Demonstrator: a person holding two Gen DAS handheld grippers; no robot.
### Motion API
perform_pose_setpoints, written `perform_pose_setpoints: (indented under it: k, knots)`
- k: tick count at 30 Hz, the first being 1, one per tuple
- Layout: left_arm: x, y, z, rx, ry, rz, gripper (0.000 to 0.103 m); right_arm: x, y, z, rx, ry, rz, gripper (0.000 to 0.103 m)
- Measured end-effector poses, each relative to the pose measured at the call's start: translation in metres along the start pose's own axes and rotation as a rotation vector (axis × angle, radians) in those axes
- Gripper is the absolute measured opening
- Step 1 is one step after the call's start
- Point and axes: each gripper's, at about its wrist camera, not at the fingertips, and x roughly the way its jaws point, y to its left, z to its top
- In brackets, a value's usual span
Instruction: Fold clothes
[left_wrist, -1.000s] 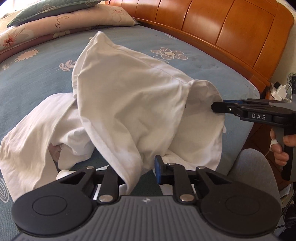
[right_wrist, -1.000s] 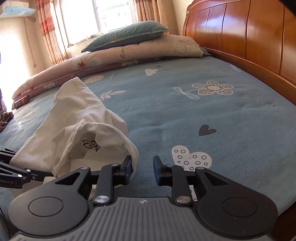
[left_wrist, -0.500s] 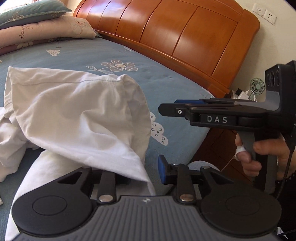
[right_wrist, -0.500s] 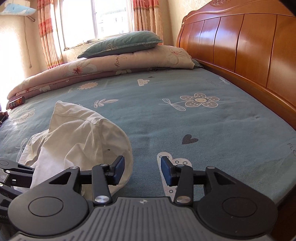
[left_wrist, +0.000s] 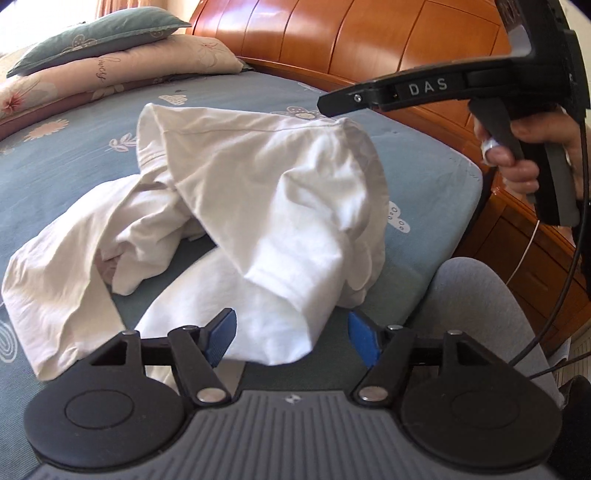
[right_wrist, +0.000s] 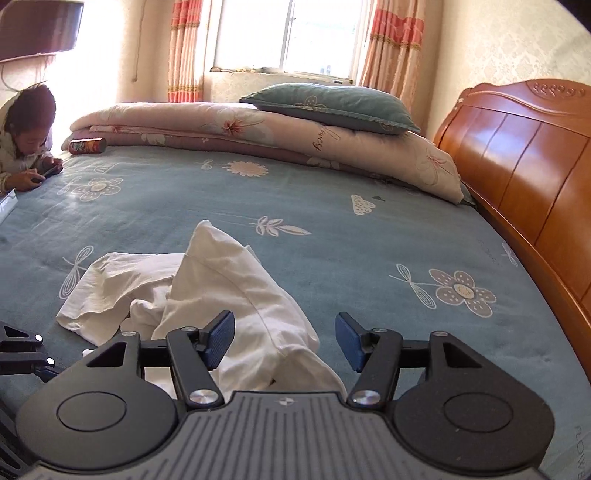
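A crumpled white garment (left_wrist: 229, 206) lies heaped on the blue flowered bed sheet (left_wrist: 66, 147) near the bed's front edge. It also shows in the right wrist view (right_wrist: 221, 295). My left gripper (left_wrist: 291, 336) is open, and a fold of the garment hangs loose between its blue pads (left_wrist: 221, 330). My right gripper (right_wrist: 284, 339) is open just above the garment's near end, holding nothing. In the left wrist view the right gripper (left_wrist: 328, 101) hovers over the top of the heap.
An orange wooden headboard (right_wrist: 517, 177) runs along the right. Folded quilts and a green pillow (right_wrist: 332, 107) lie at the far end. A child (right_wrist: 26, 136) with a phone and a can (right_wrist: 88, 146) are at the far left. A grey-clad knee (left_wrist: 480, 317) is near the bed's edge.
Both grippers have opened wider. The left gripper let go of the garment, which has slumped onto the bed. The right gripper rose and pulled back above the heap.
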Motion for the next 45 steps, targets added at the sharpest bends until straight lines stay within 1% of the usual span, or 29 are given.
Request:
perform_pose_setpoints:
  k: [3,7,11,14,15,16,17,18,19,20,21,22,30,35,37,41,43,45]
  knots:
    - [-0.013,0.018,-0.007,-0.055,-0.022,0.022,0.072,0.032,0.021,0.032,-0.104,0.027,0.030,0.071]
    - [-0.020,0.031,-0.011,-0.095,-0.040,0.034,0.072,0.082,0.045,0.065,-0.149,0.108,0.069,0.071]
    - [-0.019,0.039,-0.012,-0.109,-0.038,0.045,0.073,0.119,0.065,0.078,-0.200,0.158,0.094,0.071]
    - [-0.017,0.041,-0.011,-0.097,-0.036,0.052,0.073,0.138,0.071,0.079,-0.234,0.192,0.076,0.071]
    - [-0.016,0.041,-0.012,-0.090,-0.036,0.053,0.074,0.142,0.072,0.077,-0.250,0.206,0.072,0.069]
    - [-0.016,0.042,-0.012,-0.086,-0.035,0.055,0.074,0.144,0.072,0.074,-0.268,0.219,0.071,0.056]
    - [-0.015,0.043,-0.012,-0.086,-0.033,0.056,0.074,0.144,0.071,0.071,-0.287,0.231,0.069,0.046]
    - [-0.015,0.044,-0.013,-0.086,-0.031,0.057,0.074,0.141,0.069,0.066,-0.306,0.238,0.072,0.032]
    - [-0.014,0.045,-0.013,-0.087,-0.027,0.057,0.074,0.136,0.066,0.062,-0.321,0.235,0.081,0.026]
    - [-0.012,0.046,-0.014,-0.087,-0.021,0.059,0.074,0.130,0.063,0.058,-0.333,0.226,0.090,0.023]
    - [-0.009,0.046,-0.014,-0.086,-0.014,0.061,0.074,0.123,0.058,0.055,-0.343,0.218,0.093,0.017]
    - [-0.008,0.045,-0.013,-0.083,-0.009,0.064,0.074,0.116,0.052,0.051,-0.344,0.214,0.087,0.015]
    - [-0.002,0.032,-0.003,-0.043,-0.002,0.084,0.074,0.063,0.002,0.021,-0.311,0.201,0.020,0.013]
    - [-0.001,0.027,0.008,-0.023,0.002,0.106,0.074,0.035,-0.034,-0.012,-0.254,0.229,-0.027,0.013]
    - [0.002,0.026,0.013,-0.020,0.005,0.112,0.074,0.030,-0.052,-0.027,-0.211,0.253,-0.054,0.013]
    - [0.006,0.022,0.020,-0.019,0.014,0.115,0.074,0.030,-0.088,-0.058,-0.082,0.301,-0.087,0.013]
    - [0.006,0.018,0.023,-0.003,0.013,0.120,0.074,0.031,-0.099,-0.073,-0.031,0.325,-0.104,0.013]
    - [0.006,0.016,0.026,0.017,0.009,0.132,0.074,0.030,-0.104,-0.086,0.012,0.329,-0.099,0.013]
